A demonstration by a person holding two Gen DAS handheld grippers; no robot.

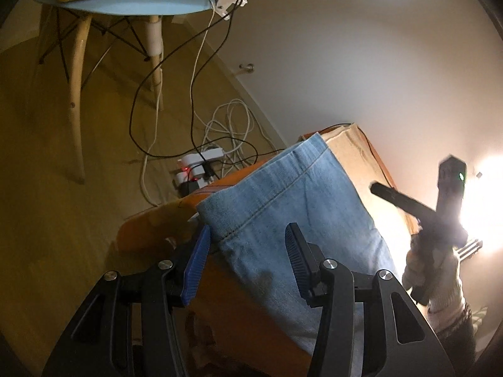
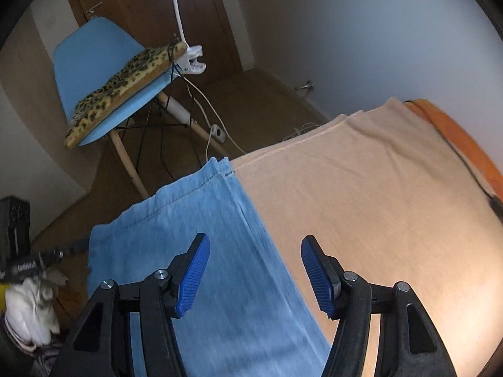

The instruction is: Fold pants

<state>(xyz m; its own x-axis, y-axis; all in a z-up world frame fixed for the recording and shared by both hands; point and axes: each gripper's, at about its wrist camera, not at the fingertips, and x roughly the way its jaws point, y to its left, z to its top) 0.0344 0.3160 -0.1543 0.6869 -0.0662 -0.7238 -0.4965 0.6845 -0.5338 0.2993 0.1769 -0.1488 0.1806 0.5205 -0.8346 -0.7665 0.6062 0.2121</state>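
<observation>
Light blue denim pants [image 1: 292, 207] lie stretched along the table, the leg hem at the far end near the table's edge. In the right wrist view the pants [image 2: 201, 251] lie on a beige cloth [image 2: 361, 194]. My left gripper [image 1: 248, 257] is open, its blue pads spread over the near left edge of the leg, holding nothing. My right gripper [image 2: 254, 273] is open, its pads either side of the leg's right edge, holding nothing. The right gripper shows in the left wrist view [image 1: 440, 207], held by a gloved hand.
An orange table edge [image 1: 151, 232] borders the cloth. A blue chair [image 2: 103, 72] with a leopard-print cushion [image 2: 125, 88] stands beyond the table. Cables and a power strip [image 1: 201, 166] lie on the wooden floor. A bright lamp [image 1: 484, 207] glares at the right.
</observation>
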